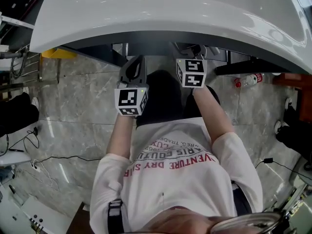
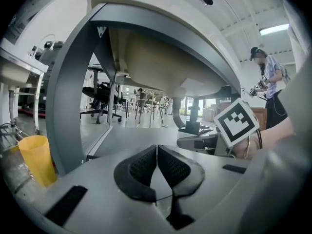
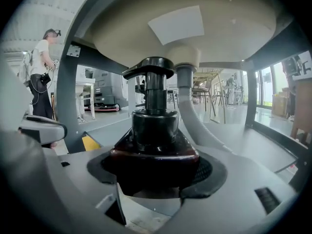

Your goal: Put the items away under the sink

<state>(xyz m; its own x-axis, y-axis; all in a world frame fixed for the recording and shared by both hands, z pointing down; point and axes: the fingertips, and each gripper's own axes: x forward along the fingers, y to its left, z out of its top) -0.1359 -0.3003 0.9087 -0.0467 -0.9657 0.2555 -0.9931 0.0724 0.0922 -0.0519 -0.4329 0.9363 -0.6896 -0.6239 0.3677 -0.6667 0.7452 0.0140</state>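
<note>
Left hand-held gripper (image 2: 157, 167) pressed together, empty. Right hand-held gripper (image 3: 156, 165) pinches dark pump bottle (image 3: 155, 123) under sink (image 1: 146, 13); bottle shows only in right gripper view.

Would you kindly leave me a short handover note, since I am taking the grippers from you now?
Left gripper: jaws together, empty.
Right gripper: shut on the dark pump bottle, held upright under the sink, beside the drain hose.
Yellow cup stands left of the sink frame.
Done: bottle is under the sink.
Left: set it down and release.
</note>
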